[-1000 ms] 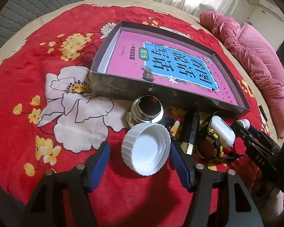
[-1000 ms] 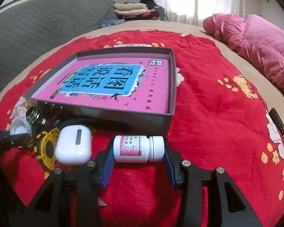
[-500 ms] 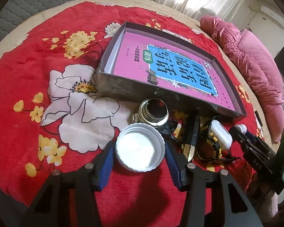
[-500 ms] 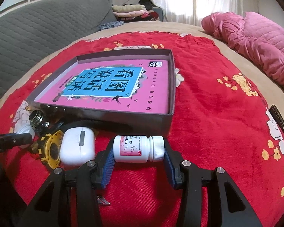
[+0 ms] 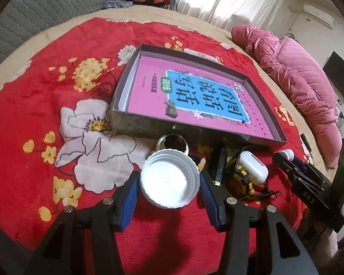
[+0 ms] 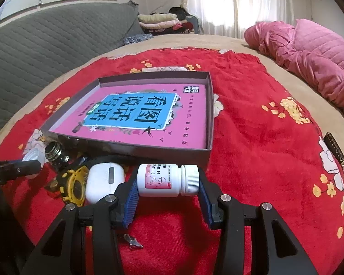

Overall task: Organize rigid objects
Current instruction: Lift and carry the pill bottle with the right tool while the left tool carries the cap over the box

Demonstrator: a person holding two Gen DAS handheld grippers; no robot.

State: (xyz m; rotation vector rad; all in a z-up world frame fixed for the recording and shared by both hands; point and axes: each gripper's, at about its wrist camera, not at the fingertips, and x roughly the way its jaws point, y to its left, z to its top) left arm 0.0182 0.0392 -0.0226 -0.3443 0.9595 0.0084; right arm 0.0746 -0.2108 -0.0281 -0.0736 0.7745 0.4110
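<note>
White cap (image 5: pixel 169 181) now claw-clamped (image 5: pixel 169 184), jar (image 5: pixel 173 141) behind.

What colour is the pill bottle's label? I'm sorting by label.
White with a pink panel on the pill bottle, which is clearest in the right wrist view.

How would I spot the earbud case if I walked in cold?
Find the shallow box holding a pink book on the red blanket. By its near wall lies a small clutter; the earbud case is the smooth white rounded one, beside a yellow-and-black watch.
</note>
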